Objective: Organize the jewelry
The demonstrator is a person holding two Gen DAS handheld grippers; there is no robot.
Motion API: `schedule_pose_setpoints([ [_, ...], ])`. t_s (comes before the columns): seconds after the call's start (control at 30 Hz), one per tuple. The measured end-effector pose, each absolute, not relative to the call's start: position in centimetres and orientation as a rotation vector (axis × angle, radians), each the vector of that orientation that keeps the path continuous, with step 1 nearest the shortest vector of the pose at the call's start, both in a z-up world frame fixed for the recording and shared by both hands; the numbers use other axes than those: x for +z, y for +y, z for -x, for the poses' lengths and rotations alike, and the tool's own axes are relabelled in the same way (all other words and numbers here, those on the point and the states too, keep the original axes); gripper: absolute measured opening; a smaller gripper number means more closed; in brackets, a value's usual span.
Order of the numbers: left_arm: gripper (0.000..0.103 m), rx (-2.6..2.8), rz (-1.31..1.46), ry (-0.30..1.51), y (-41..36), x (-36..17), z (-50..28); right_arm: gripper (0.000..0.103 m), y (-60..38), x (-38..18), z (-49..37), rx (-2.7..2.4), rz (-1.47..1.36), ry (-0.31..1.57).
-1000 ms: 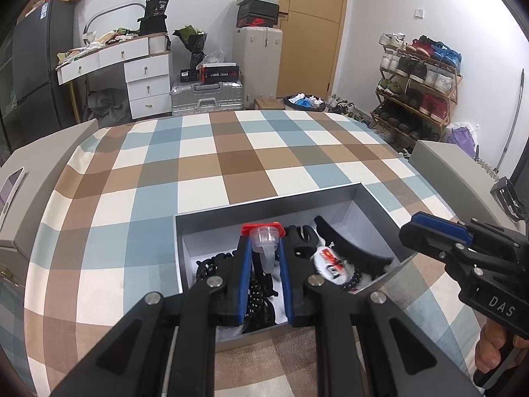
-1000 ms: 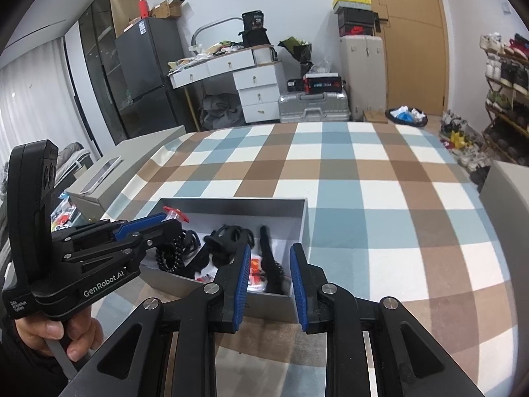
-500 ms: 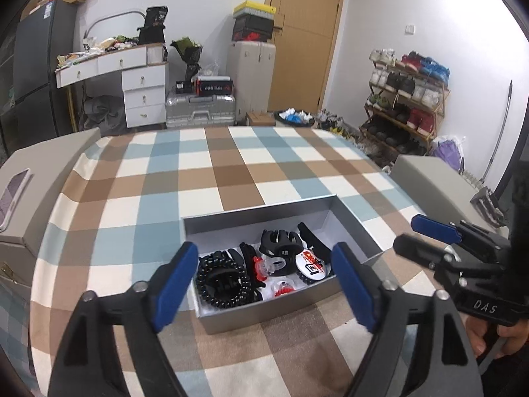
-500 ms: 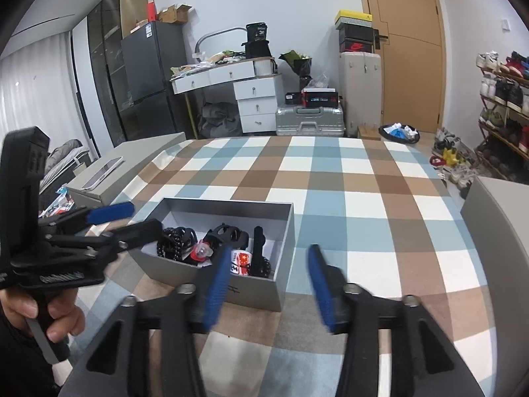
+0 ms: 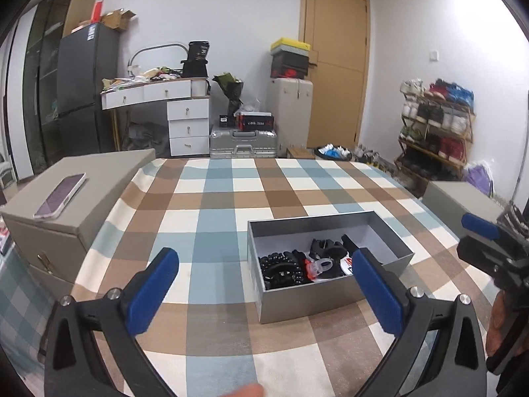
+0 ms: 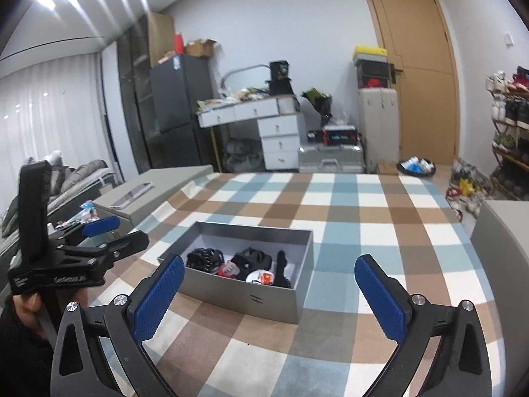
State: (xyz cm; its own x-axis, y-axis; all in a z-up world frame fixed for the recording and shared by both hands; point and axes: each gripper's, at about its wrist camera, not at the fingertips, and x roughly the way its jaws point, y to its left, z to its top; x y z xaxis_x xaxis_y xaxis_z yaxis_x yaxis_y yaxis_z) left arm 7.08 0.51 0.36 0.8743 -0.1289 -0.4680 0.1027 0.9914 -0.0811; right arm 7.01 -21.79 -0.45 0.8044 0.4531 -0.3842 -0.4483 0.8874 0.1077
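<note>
Both tools are clear of the work, and nothing is gripped. The left gripper (image 5: 264,284) has its jaws opening to full spread with only the checked tablecloth (image 5: 211,205) and the near corner of the grey box (image 5: 330,301) showing between them. The right gripper (image 6: 269,292) is likewise opening wide and empty, with the box front wall (image 6: 244,297) framed between its blue pads (image 6: 155,301). The jewelry lies inside the box, bunched toward its near end: a black bead bracelet (image 5: 281,269), a black claw clip (image 5: 325,246), a red and clear piece (image 5: 317,266) and a white round item (image 6: 261,278). All of it sits beyond and below both sets of fingertips, apart from them, and the box itself stands on the cloth ahead of both tools. In my judgement the sorting looks largely complete, and the step in hand is a release and withdrawal. To do it well, the jaws should stay wide and lift clear of the box rim, so that no pad catches a wall or drags the beads.
</note>
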Motion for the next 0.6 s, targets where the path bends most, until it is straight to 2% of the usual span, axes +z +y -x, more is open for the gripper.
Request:
schedule_pose_setpoints([
  [0.6,0.102,-0.114,0.009,0.466,0.7,-1.6,-6.8,0.103,-21.2,-3.1,-7.7,0.499,0.023,0.358],
])
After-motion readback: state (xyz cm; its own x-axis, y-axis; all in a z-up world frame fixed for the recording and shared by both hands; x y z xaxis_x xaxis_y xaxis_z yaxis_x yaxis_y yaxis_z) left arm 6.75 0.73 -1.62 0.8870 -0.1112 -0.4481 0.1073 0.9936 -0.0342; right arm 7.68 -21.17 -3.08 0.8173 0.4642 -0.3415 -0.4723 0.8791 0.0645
